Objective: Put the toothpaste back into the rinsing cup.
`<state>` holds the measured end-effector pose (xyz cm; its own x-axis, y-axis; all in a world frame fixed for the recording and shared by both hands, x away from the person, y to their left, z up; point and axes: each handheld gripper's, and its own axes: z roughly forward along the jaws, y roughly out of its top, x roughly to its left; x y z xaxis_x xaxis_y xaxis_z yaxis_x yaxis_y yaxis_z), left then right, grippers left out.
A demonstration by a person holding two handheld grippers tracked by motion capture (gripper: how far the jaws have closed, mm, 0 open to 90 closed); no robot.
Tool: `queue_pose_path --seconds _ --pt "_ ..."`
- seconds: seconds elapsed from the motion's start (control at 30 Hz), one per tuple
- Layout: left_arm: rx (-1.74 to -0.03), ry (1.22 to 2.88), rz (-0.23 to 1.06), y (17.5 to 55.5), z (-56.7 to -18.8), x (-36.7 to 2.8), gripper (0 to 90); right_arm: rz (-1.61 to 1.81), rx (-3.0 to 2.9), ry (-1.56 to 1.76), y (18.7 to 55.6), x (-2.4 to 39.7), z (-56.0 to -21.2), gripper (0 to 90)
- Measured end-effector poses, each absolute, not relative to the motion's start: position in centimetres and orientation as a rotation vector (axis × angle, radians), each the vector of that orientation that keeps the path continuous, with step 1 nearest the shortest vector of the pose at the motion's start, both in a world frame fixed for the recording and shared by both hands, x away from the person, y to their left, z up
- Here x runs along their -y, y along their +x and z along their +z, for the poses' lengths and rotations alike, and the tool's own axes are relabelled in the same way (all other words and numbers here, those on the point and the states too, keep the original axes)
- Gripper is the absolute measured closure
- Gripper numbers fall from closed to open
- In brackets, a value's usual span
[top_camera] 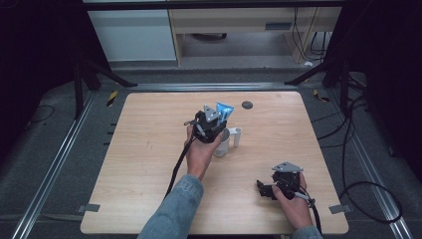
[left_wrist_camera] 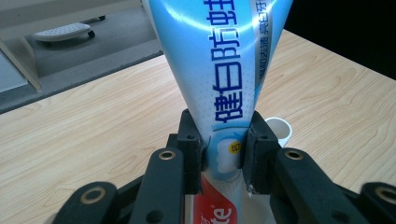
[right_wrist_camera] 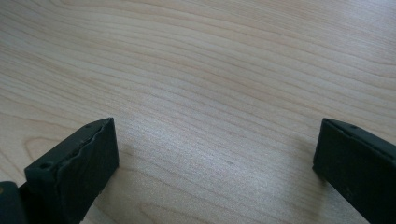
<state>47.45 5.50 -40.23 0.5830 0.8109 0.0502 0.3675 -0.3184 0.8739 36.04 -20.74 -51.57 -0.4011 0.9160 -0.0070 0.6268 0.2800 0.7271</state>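
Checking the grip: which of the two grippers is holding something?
The left gripper, clamped on the blue toothpaste tube; the right gripper stands open above bare table.

Toothpaste tube [left_wrist_camera: 219,70] top and bottom cut off; cup [left_wrist_camera: 280,130] mostly hidden behind fingers [left_wrist_camera: 261,158].

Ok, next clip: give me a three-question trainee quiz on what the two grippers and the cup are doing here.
1. True or false: the left gripper is clamped on a toothpaste tube.
2. What lies between the jaws of the right gripper? A) a toothbrush B) a cup C) nothing but bare wooden table
3. In the high view, where does the white cup stand relative to the left gripper?

Key
1. True: both pads press the tube's blue-and-white body, with its wide crimped end pointing away from the gripper.
2. C: the jaws stand wide apart over bare wood.
3. Directly under and beside it, near the table's middle; its handle points right.
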Motion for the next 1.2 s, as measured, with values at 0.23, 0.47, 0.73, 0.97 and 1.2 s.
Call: queue_pose_path --seconds 0.23,0.47,0.73,0.97,1.2 --pt "-0.953 1.921 0.615 47.47 -40.48 -5.51 71.5 0.912 -2.129 1.387 36.04 20.74 -51.57 0.4" --pt "-0.966 1.929 0.607 47.54 -40.78 -5.58 71.5 0.912 -2.129 1.39 36.03 20.73 -51.57 0.4" --pt "-0.974 1.928 0.603 47.58 -40.86 -5.61 71.4 0.912 -2.129 1.39 36.03 20.73 -51.57 0.4" --pt "-0.99 1.922 0.595 47.7 -40.84 -5.63 70.7 0.912 -2.129 1.389 36.03 20.73 -51.57 0.4" --pt "-1.014 1.926 0.602 47.87 -40.74 -5.26 70.2 0.912 -2.129 1.39 36.03 20.73 -51.57 0.4"
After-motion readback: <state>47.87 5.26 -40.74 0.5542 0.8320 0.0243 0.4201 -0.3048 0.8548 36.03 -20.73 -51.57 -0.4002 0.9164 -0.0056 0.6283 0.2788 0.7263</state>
